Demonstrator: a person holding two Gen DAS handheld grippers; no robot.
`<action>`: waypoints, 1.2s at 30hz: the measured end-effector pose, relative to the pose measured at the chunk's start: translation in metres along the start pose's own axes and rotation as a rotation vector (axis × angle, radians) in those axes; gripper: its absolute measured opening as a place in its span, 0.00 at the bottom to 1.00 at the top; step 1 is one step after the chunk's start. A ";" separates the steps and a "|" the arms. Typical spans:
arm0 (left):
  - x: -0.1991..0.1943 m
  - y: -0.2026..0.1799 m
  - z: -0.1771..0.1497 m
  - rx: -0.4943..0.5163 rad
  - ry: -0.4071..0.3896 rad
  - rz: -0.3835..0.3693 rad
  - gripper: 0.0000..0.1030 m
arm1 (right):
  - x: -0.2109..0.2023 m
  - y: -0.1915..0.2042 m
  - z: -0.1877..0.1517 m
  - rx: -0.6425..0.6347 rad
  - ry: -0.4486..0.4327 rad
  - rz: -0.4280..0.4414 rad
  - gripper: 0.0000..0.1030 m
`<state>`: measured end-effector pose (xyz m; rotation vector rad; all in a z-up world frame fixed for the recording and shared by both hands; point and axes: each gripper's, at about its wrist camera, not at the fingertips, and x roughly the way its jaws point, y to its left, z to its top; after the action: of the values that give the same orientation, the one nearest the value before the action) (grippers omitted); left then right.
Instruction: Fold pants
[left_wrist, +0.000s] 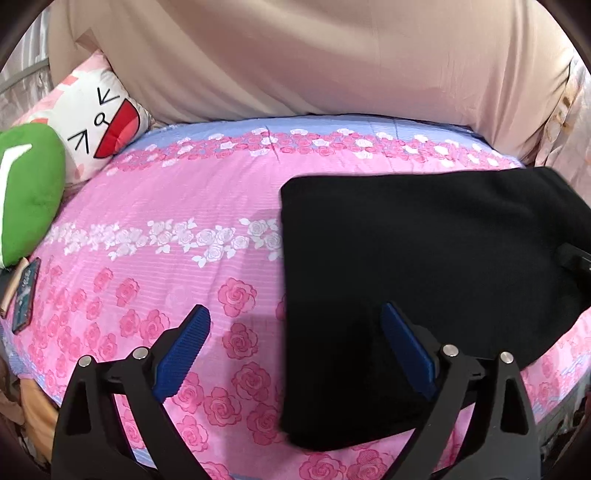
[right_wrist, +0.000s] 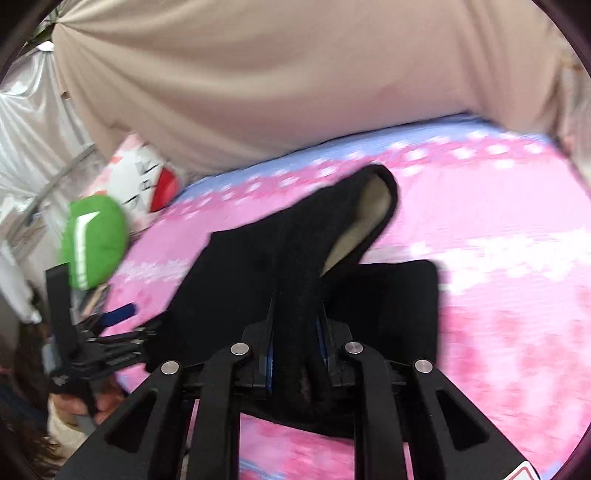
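Observation:
Black pants (left_wrist: 424, 258) lie folded in a rough rectangle on the right half of a pink rose-print bed sheet (left_wrist: 166, 258). My left gripper (left_wrist: 295, 332) hovers open over their near left corner, one blue pad (left_wrist: 184, 350) above the sheet and the other above the cloth, with nothing between them. In the right wrist view my right gripper (right_wrist: 295, 332) is shut on a bunched edge of the pants (right_wrist: 295, 266). That part is lifted off the bed and its beige lining (right_wrist: 369, 221) shows. The left gripper (right_wrist: 110, 325) is at the left of that view.
A green cushion (left_wrist: 29, 192) and a white cartoon-face pillow (left_wrist: 96, 122) lie at the far left of the bed. A beige cloth (left_wrist: 295, 55) hangs behind the bed. A small dark card-like item (left_wrist: 26, 295) lies at the left edge. A hand (right_wrist: 74, 406) holds the left gripper.

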<state>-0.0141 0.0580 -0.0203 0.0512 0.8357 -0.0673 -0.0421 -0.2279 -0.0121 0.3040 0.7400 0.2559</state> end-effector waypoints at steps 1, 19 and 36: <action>0.002 0.000 -0.001 -0.002 0.008 -0.005 0.89 | 0.002 -0.009 -0.005 0.012 0.012 -0.042 0.18; 0.048 0.030 -0.022 -0.291 0.232 -0.402 0.91 | 0.040 -0.083 -0.047 0.321 0.140 0.070 0.76; -0.019 0.049 -0.008 -0.166 -0.023 -0.113 0.93 | 0.039 0.027 0.030 -0.023 0.071 0.132 0.18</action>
<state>-0.0283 0.1080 -0.0107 -0.1531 0.8183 -0.1043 0.0033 -0.1956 -0.0053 0.3239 0.7871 0.4018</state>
